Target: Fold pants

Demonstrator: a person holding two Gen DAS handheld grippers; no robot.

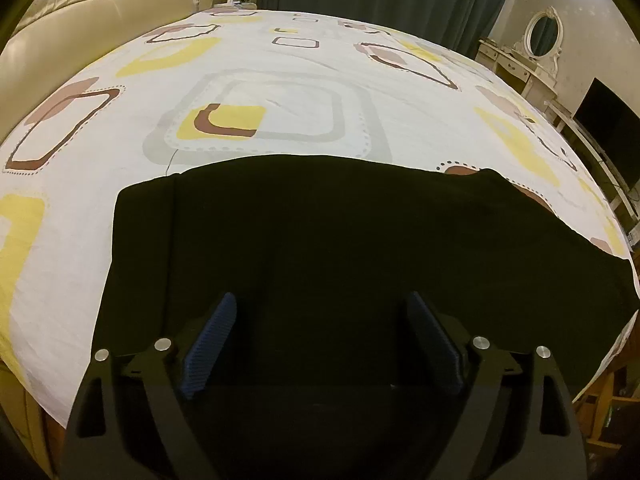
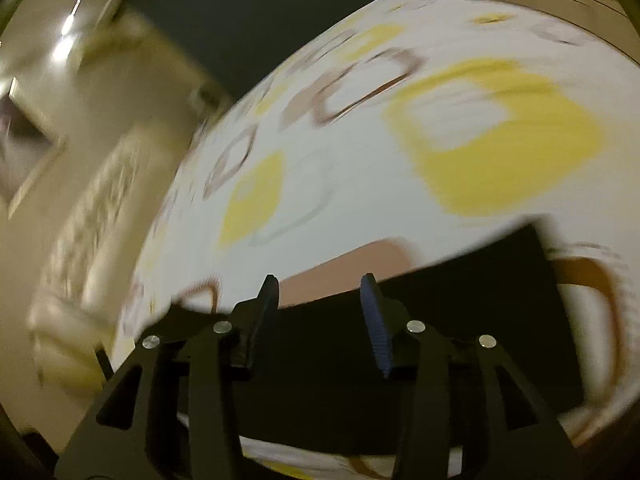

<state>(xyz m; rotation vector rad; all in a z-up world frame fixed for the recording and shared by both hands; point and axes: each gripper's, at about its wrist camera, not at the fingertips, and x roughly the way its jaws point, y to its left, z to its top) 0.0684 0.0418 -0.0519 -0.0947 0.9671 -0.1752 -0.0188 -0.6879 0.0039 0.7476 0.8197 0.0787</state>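
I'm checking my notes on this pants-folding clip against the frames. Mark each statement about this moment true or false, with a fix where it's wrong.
1. The pants are black. True.
2. The pants lie on a plain blue sheet. False: the bed sheet is white with yellow, brown and grey squares.
3. The left gripper is clamped on the cloth. False: its jaws stand wide apart above the pants, gripping nothing.
4. The right gripper has nothing between its fingers. True: the jaws are parted.
5. A dressing table with an oval mirror stands beyond the bed. True.
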